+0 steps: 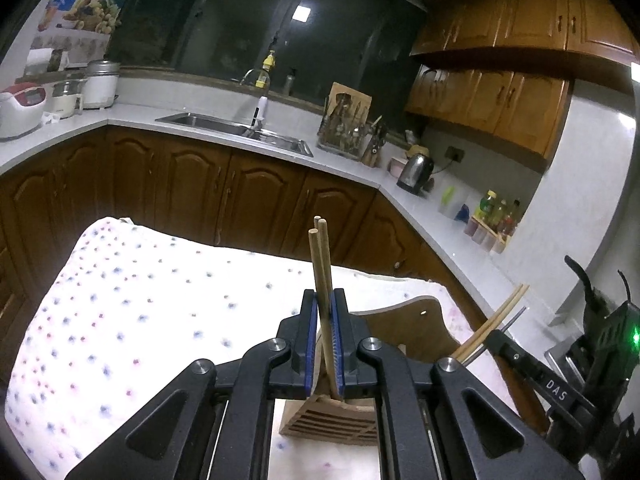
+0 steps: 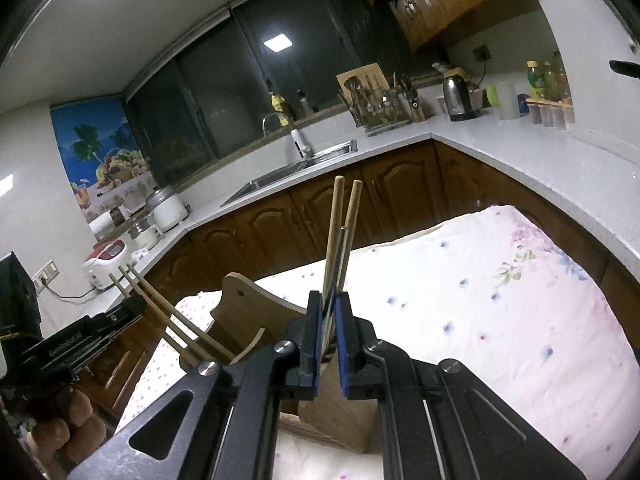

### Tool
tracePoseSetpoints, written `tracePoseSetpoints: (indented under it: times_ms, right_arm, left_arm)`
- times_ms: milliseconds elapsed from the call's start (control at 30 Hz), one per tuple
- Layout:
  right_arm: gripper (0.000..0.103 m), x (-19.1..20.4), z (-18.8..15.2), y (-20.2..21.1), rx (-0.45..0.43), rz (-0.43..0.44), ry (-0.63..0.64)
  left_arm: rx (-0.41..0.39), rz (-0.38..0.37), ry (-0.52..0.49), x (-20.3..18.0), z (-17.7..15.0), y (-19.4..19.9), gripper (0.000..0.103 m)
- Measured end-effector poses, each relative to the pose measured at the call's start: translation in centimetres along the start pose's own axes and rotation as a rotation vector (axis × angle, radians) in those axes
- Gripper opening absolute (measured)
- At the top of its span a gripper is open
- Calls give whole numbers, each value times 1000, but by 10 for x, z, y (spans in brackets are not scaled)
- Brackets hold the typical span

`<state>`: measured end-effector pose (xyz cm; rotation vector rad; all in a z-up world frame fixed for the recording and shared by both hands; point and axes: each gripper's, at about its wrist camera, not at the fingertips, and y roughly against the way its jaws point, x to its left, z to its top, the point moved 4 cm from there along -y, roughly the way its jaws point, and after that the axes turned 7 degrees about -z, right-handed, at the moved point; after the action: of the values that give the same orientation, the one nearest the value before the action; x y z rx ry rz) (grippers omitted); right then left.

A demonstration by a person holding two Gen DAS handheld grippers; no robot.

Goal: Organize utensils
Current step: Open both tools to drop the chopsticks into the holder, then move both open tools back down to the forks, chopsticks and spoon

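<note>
Wooden chopsticks, slatted wooden holder, dotted cloth

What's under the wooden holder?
The holder stands on a spotted cloth. What lies beneath that cloth is covered, and the left gripper hides part of the holder's base.

Matt wooden chopsticks stand in a slatted bare-wood holder. The table wears soft dotted cloth. The grippers' arms are matt black plastic with blue pads.
</note>
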<state>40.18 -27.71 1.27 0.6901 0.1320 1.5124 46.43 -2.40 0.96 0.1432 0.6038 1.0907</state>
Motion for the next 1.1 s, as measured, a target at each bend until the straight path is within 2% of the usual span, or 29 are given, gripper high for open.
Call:
tracePoseSetpoints:
  times_ms: [33, 100, 133, 200, 267, 333, 400, 433, 467, 533, 600, 1100]
  right_arm:
    - [11, 1, 0, 0, 4, 8, 1]
    - [12, -1, 1, 2, 3, 11, -8]
    - [13, -2, 1, 3, 3, 13, -13]
    - [22, -4, 2, 6, -1, 16, -27]
    - [49, -7, 2, 11, -14, 20, -40]
    - [64, -11, 1, 17, -25, 21, -56]
    - [71, -14, 1, 23, -30, 34, -75]
    - [78, -15, 0, 28, -31, 42, -84]
    - [89, -16, -1, 33, -35, 42, -88]
    - [99, -17, -4, 44, -49, 51, -95]
    - [100, -16, -7, 57, -58, 62, -89]
    - [100, -19, -48, 148, -55, 50, -55]
  left_arm:
    - [8, 0, -1, 0, 1, 0, 5]
    - [16, 7, -1, -1, 0, 1, 9]
    - [18, 5, 2, -1, -1, 1, 15]
    - [11, 13, 17, 1, -1, 8, 28]
    - [-1, 9, 30, 1, -1, 17, 35]
    - [-10, 14, 45, 3, -3, 28, 52]
    - [-29, 27, 50, 5, -6, 42, 63]
    - [-32, 33, 51, 6, -8, 48, 75]
    - [-38, 48, 55, 7, -10, 56, 82]
    - [-55, 69, 58, 9, -17, 72, 88]
    - [-52, 90, 64, 9, -24, 87, 94]
    - [-40, 89, 113, 4, -77, 195, 97]
